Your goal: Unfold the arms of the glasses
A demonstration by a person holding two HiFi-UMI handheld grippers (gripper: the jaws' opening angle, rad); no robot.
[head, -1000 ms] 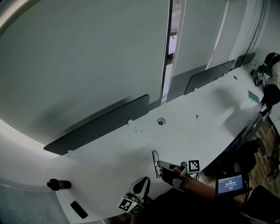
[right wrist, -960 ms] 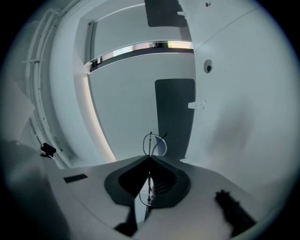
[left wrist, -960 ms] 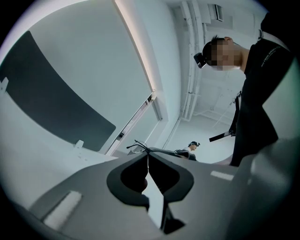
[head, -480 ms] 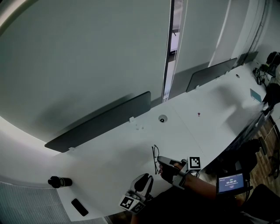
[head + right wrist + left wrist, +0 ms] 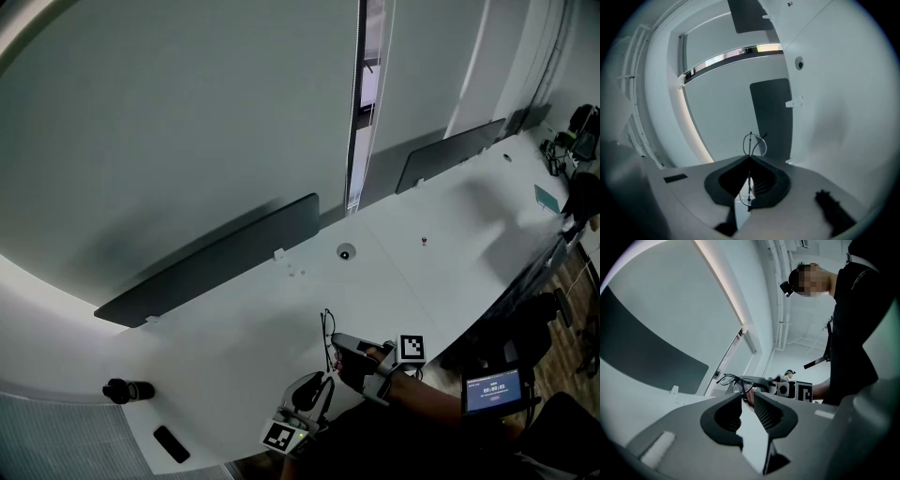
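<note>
Thin black-rimmed glasses [image 5: 327, 330] are held just above the white table [image 5: 234, 328] near its front edge. My right gripper [image 5: 337, 347] is shut on them. In the right gripper view a thin arm of the glasses [image 5: 749, 187] runs between the closed jaws, and the rims [image 5: 753, 143] stick out beyond the tips. My left gripper [image 5: 317, 382] sits just below and left of them. In the left gripper view its jaws [image 5: 747, 397] are opening, with nothing between them. The glasses [image 5: 733, 379] show a short way beyond its tips, apart from it.
A black cylinder [image 5: 126, 391] and a flat black item [image 5: 170, 443] lie at the table's left. Dark divider panels [image 5: 216, 255] [image 5: 450, 155] line the far edge. A cable hole [image 5: 345, 251] and a small red thing [image 5: 424, 241] lie mid-table. A small screen [image 5: 492, 392] hangs at the lower right.
The left gripper has drifted a little to the right, closer to the right gripper. The right gripper still holds the glasses in nearly the same place.
</note>
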